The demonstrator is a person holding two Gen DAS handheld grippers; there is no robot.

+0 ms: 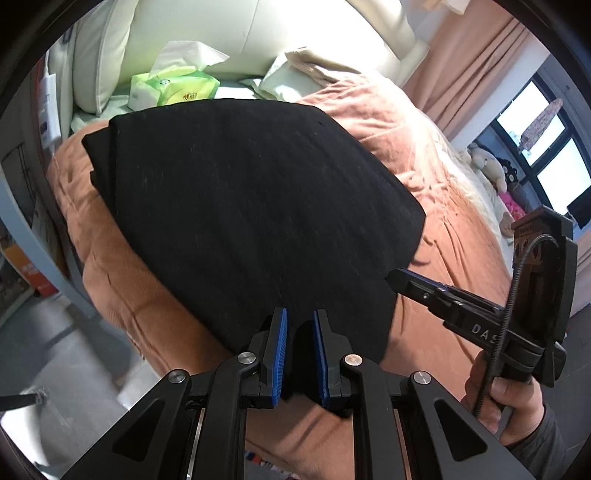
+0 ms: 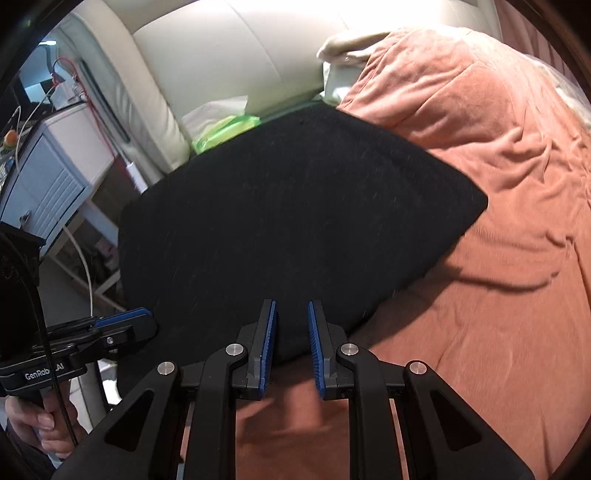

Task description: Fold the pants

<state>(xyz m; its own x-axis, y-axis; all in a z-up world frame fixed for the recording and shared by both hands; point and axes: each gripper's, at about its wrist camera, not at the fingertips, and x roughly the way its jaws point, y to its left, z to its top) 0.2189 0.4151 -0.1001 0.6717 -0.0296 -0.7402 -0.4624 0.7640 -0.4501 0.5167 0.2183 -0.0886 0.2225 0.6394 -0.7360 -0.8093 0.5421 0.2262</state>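
Faintly, "GenRob" lettering marks the left tool (image 2: 146, 325).

Folded pants (image 1: 251, 206) on the bedspread (image 1: 443, 229), tissue pack (image 1: 173, 86) behind them against the headboard (image 1: 258, 33), pillow (image 1: 295, 75) beside it, both grippers at the pants' near edge, nightstand (image 2: 48, 177) left of the bed
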